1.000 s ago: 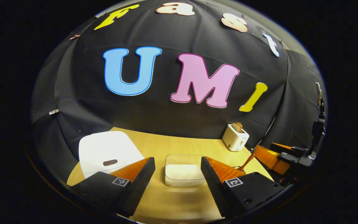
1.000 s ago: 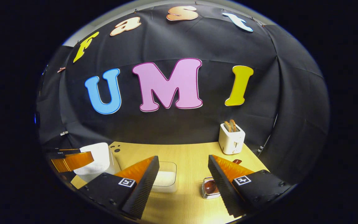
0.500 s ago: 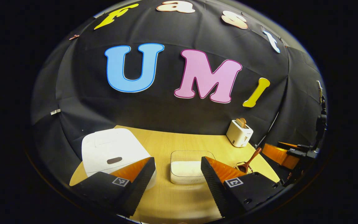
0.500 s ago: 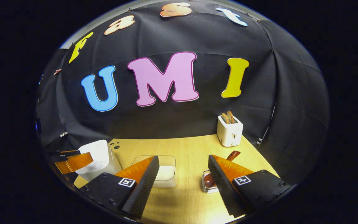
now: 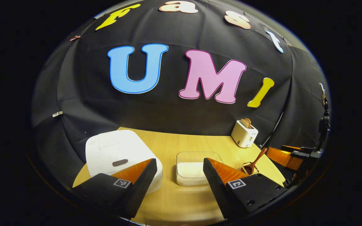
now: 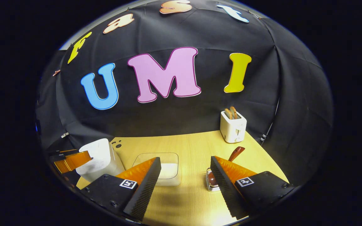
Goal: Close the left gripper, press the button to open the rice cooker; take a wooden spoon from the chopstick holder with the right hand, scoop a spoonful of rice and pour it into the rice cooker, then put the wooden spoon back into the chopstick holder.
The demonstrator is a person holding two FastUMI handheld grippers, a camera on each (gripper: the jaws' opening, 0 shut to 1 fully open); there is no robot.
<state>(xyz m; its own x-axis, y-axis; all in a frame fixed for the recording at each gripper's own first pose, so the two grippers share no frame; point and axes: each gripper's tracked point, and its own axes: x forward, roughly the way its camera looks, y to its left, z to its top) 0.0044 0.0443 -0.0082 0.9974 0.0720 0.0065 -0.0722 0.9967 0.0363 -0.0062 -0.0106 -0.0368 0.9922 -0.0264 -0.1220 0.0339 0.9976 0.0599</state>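
Desk (image 5: 181, 201) of pale wood carries a white rice cooker (image 5: 118, 153), lid down, at its left. Left gripper (image 5: 178, 179) and right gripper (image 6: 185, 175) hang spread, holding nothing. Clear rice container (image 5: 196, 163) sits mid-desk; toaster (image 6: 233, 127) stands behind. Wooden spoon (image 6: 235, 153) leans in the chopstick holder (image 6: 210, 185).

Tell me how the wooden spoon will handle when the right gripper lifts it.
The wooden spoon looks rigid, so probably no flex. Its thin handle leans out of the chopstick holder, so it may pivot if pinched off-centre. It looks light.
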